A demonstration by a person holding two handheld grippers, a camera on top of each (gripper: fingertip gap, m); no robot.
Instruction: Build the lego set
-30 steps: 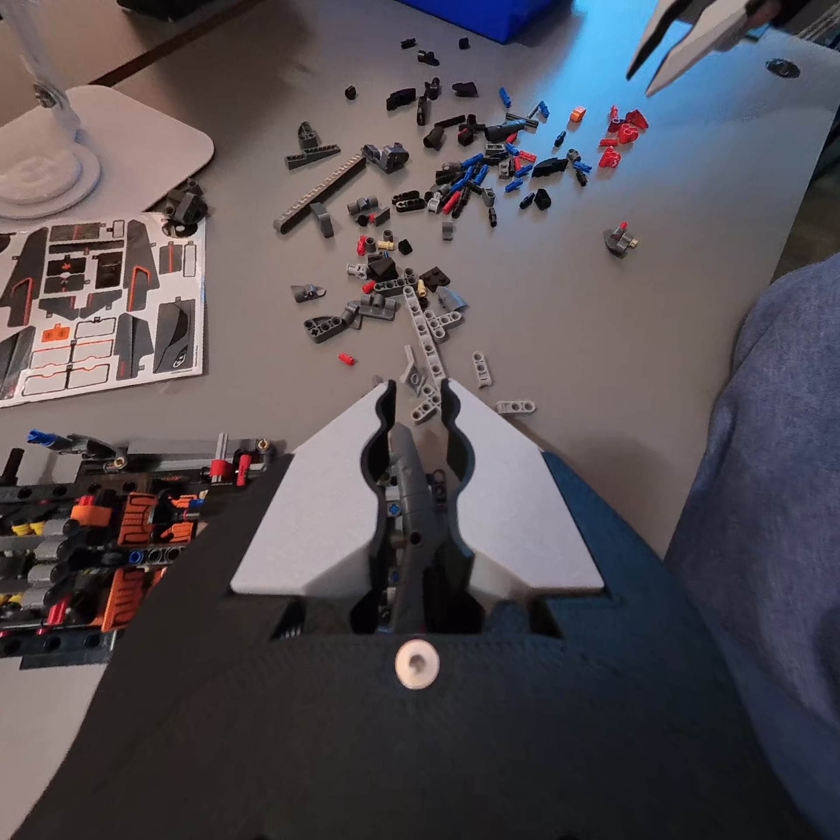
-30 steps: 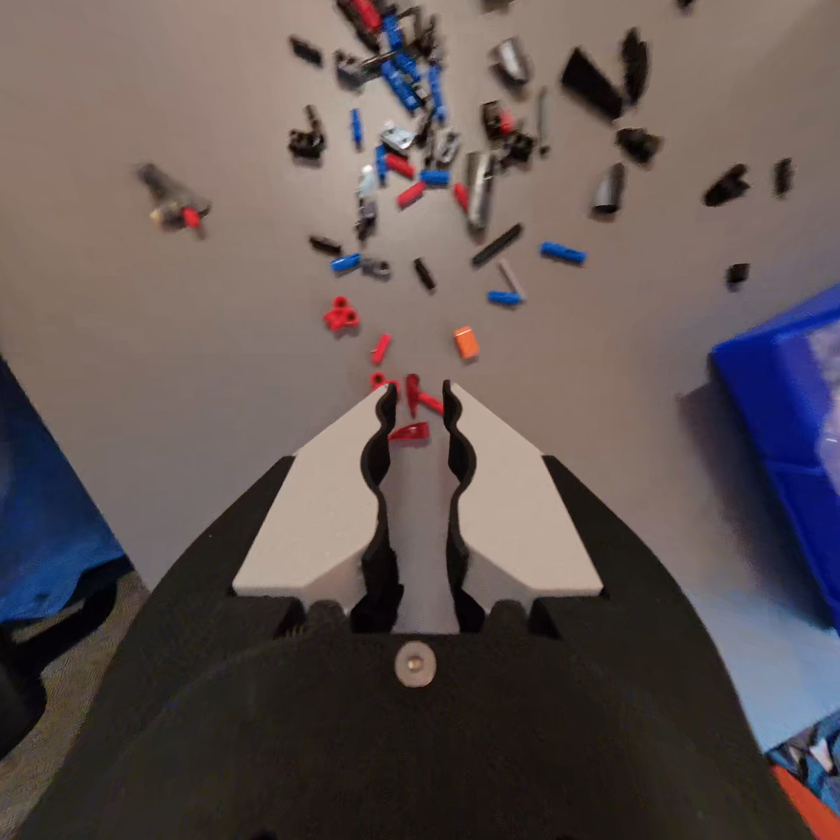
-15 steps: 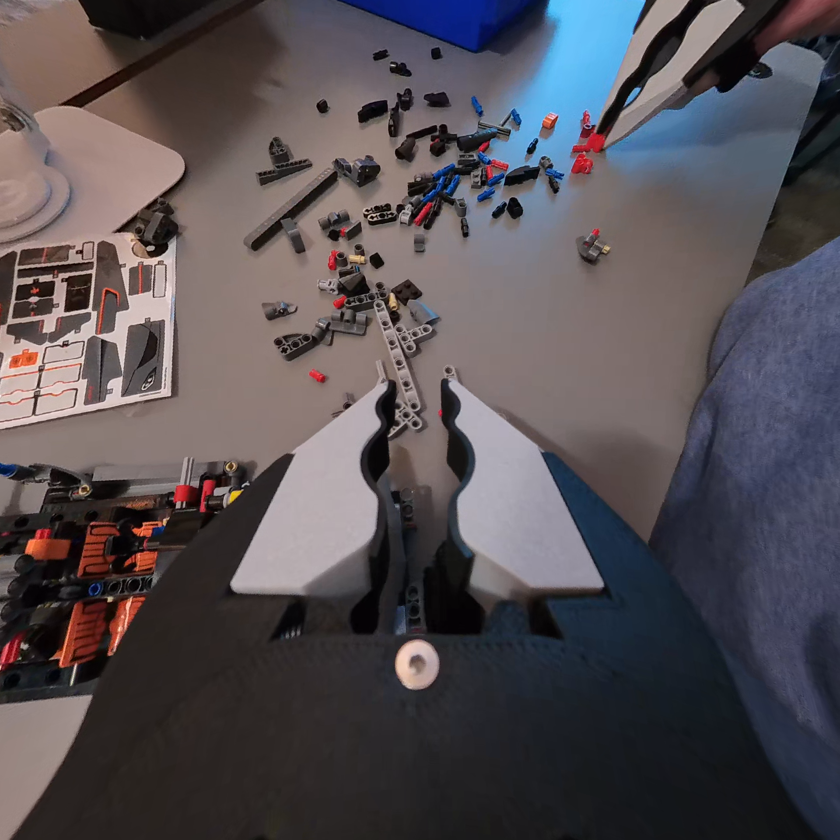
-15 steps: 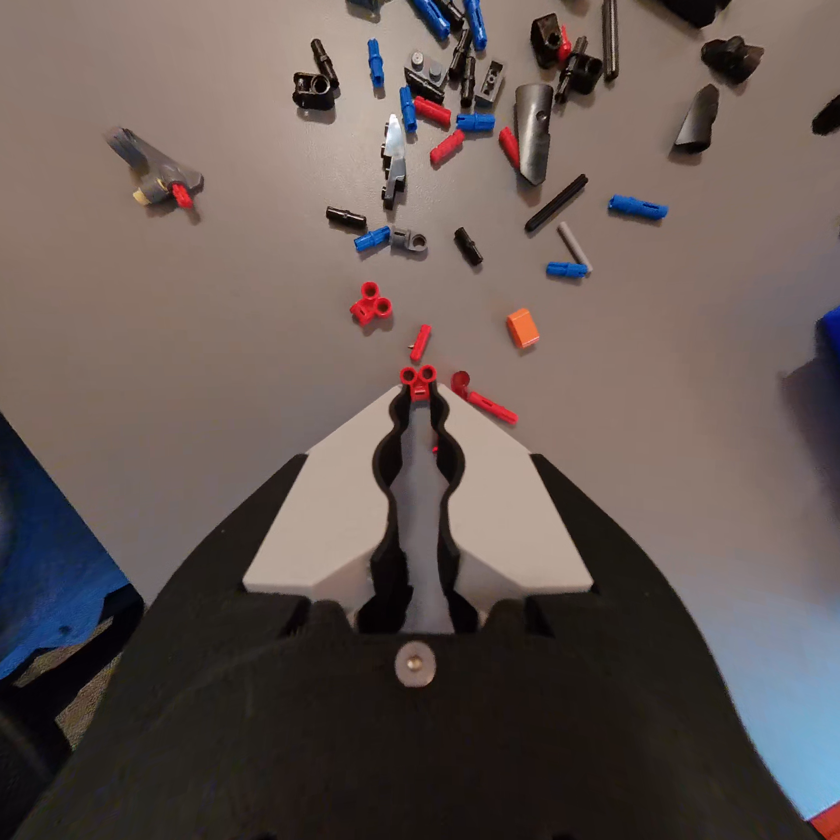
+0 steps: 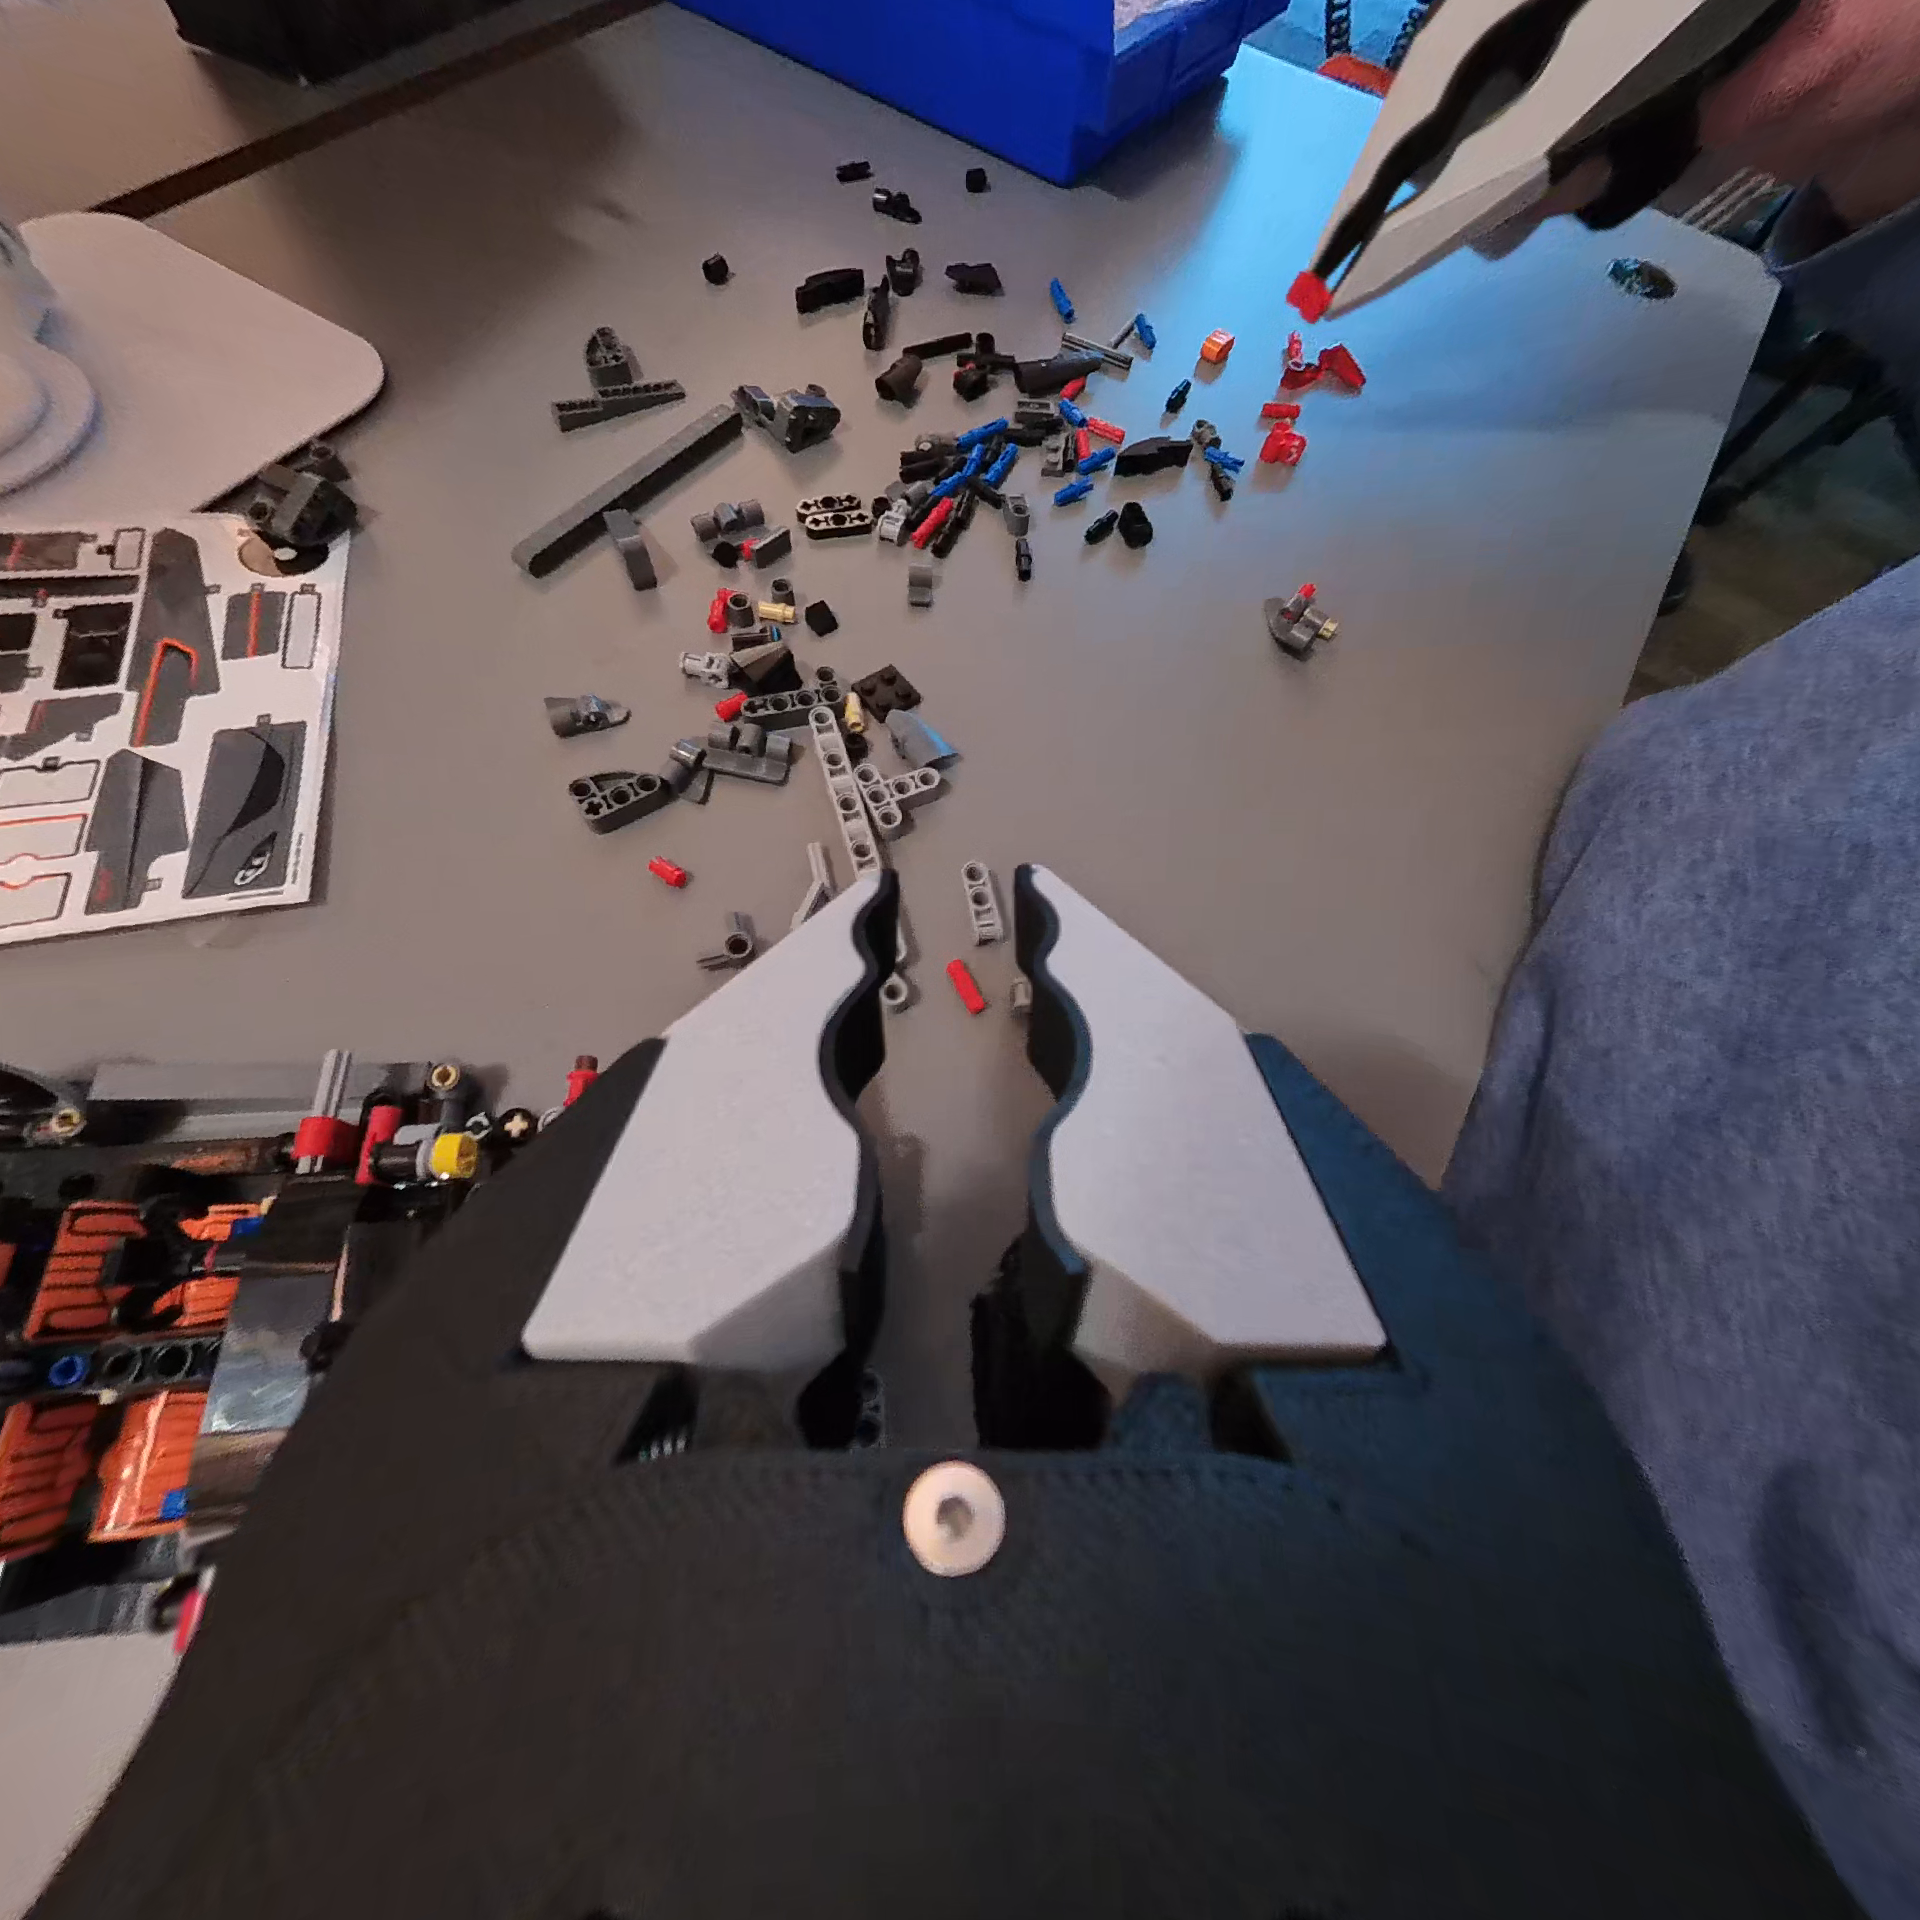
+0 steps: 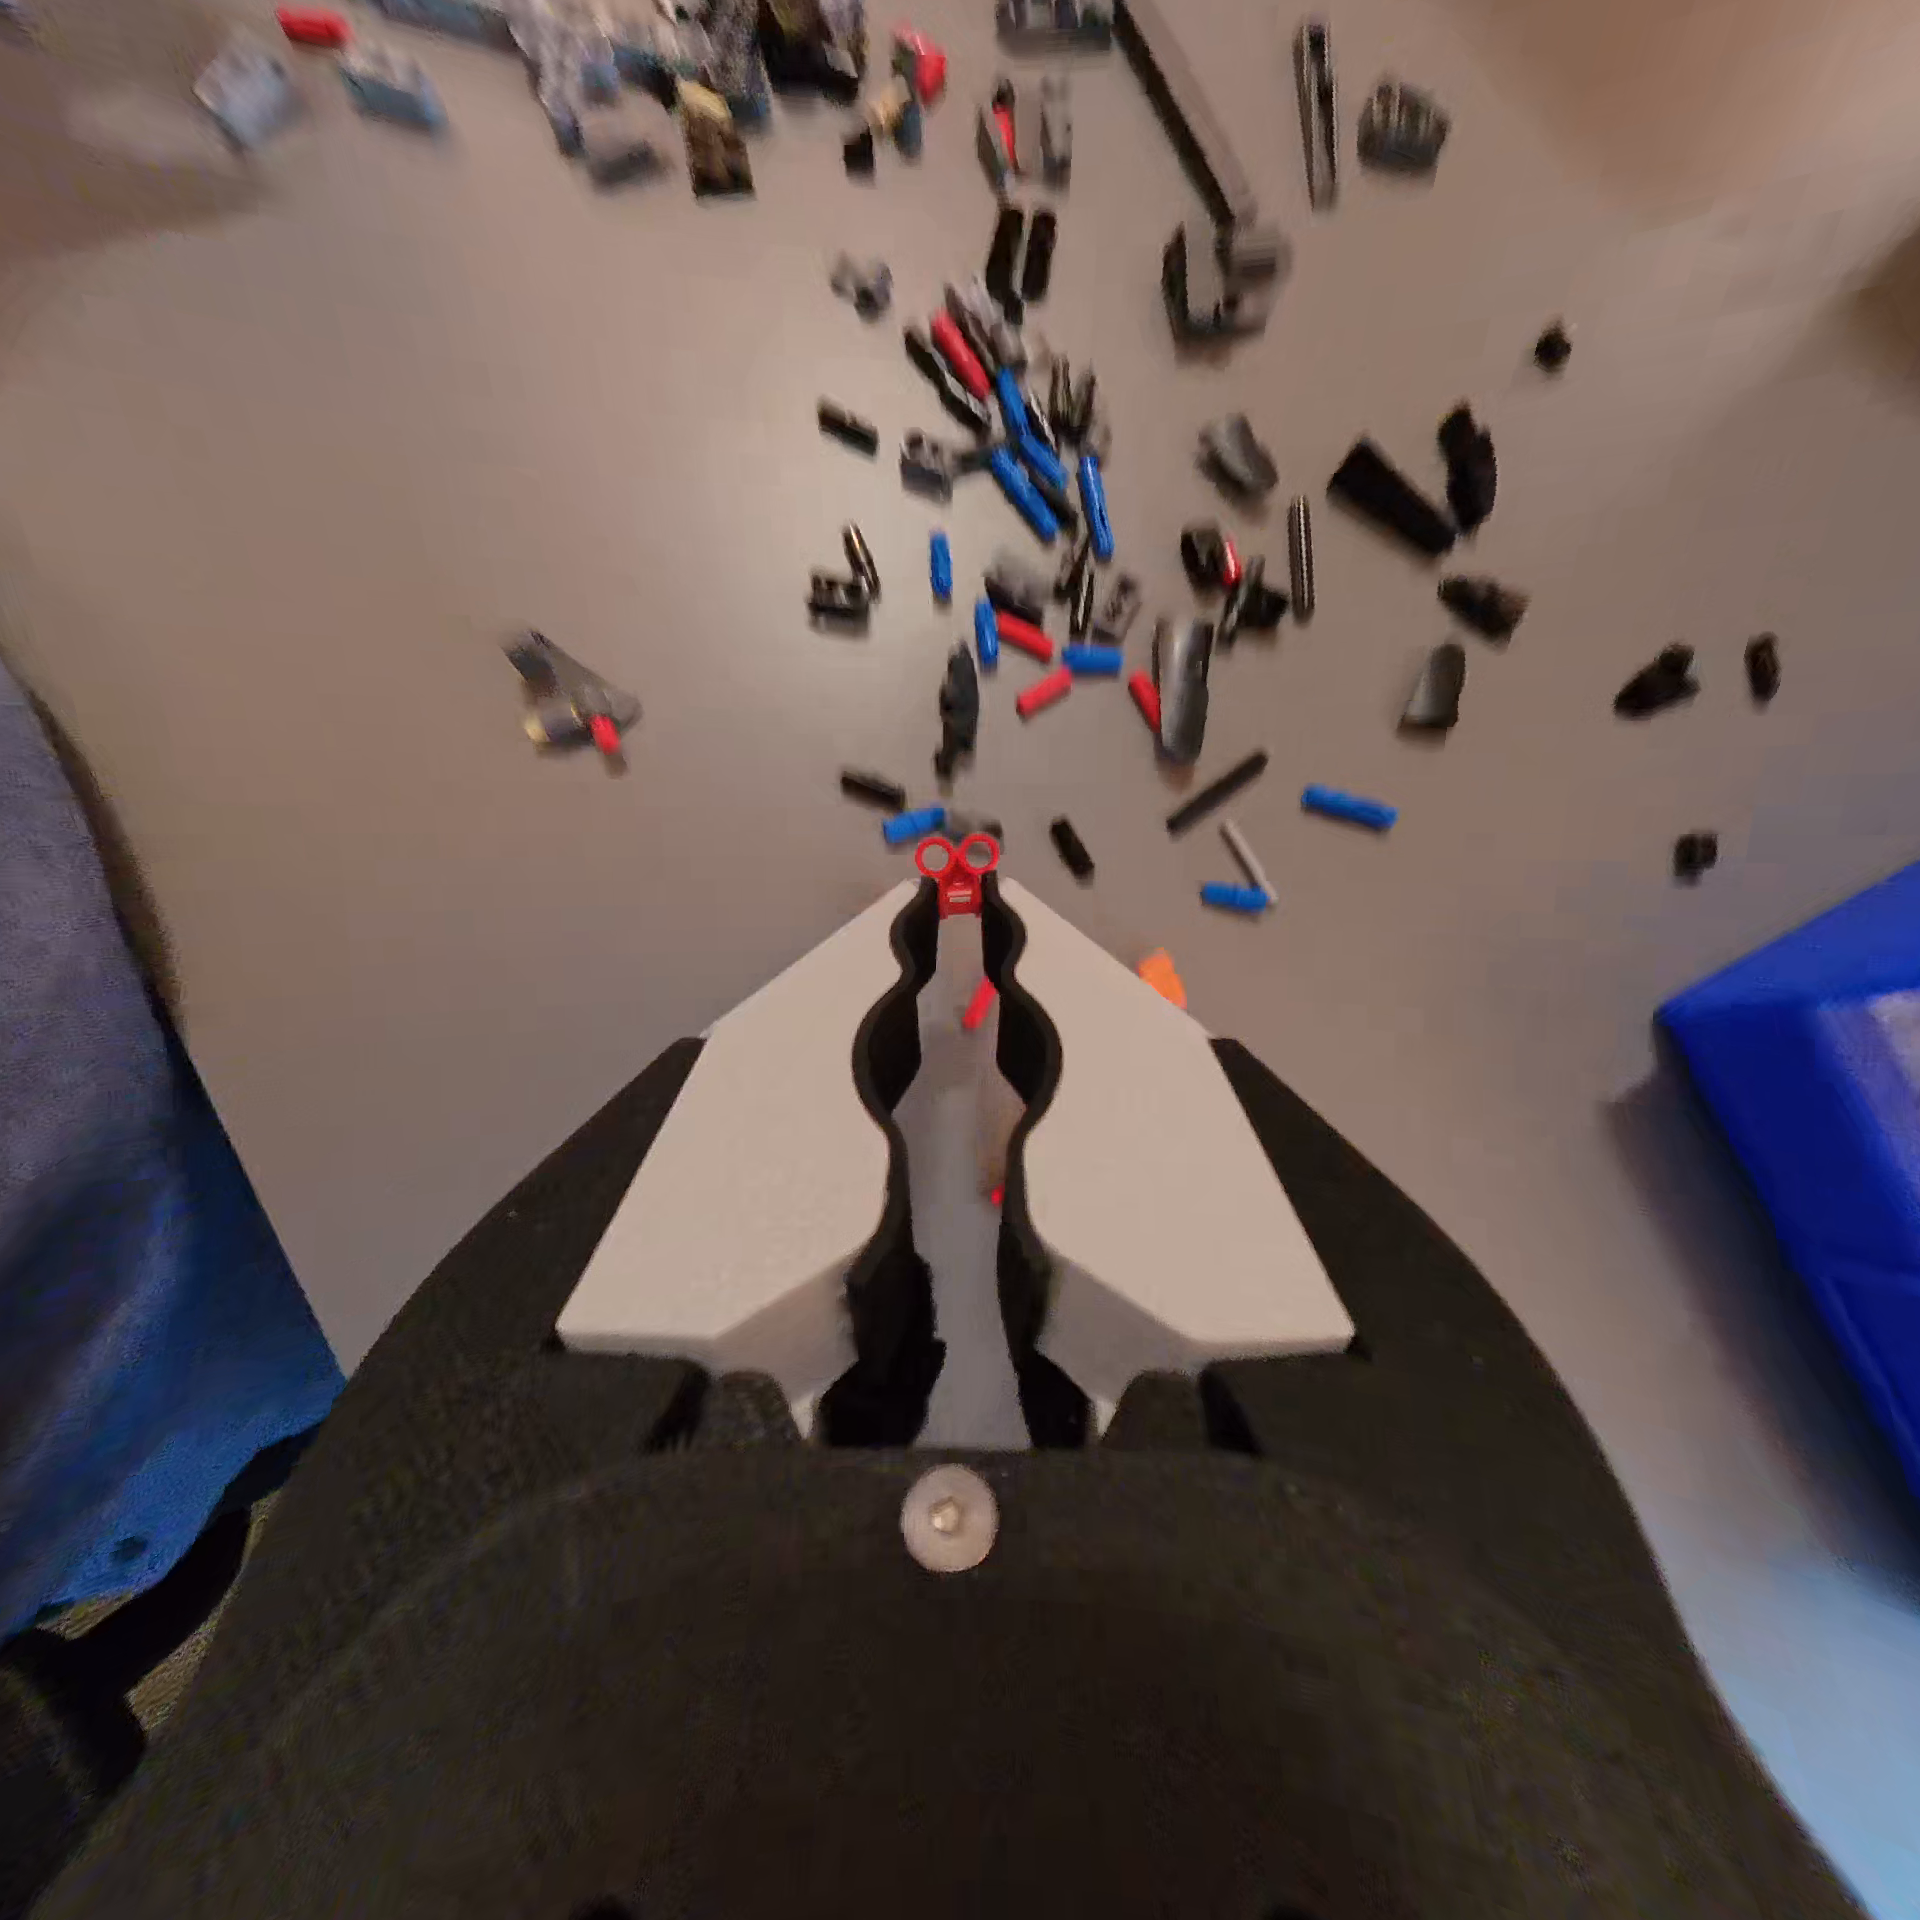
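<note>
**Right claw lifting a red connector above the scattered pieces; left claw spread and empty**

Right wrist view: the right claw [image 6: 957, 896] is pinched on a small red connector [image 6: 957, 871] at its very tips; two round eyes of the piece stick out beyond the tips. The piece is off the grey tabletop [image 6: 364, 499]. The background is blurred. Loose blue, red and black pins [image 6: 1023, 488] lie scattered across the upper centre of the frame, an orange piece [image 6: 1162, 977] shows just right of the claw, and a blue bin [image 6: 1829, 1122] fills the right edge.

Left wrist view: the left claw [image 5: 951, 883] is spread, with nothing between its fingers; bare tabletop, a red pin [image 5: 965, 985] and a short grey beam [image 5: 982, 902] show through the gap. The right claw appears again in the upper right corner of the frame, tips pressed on the red connector [image 5: 1307, 294], raised above a small cluster of red pieces [image 5: 1320, 369]. The main heap of loose pieces [image 5: 935, 488] spreads over the centre and upper centre. A long grey beam [image 5: 629, 490] lies left of that heap. A sticker sheet [image 5: 156, 717] lies at the left edge, and below it, at lower left, the partly built black and orange model [image 5: 135, 1288] rests on the tabletop. Blue fabric [image 5: 1714, 1039] covers the right side.
</note>
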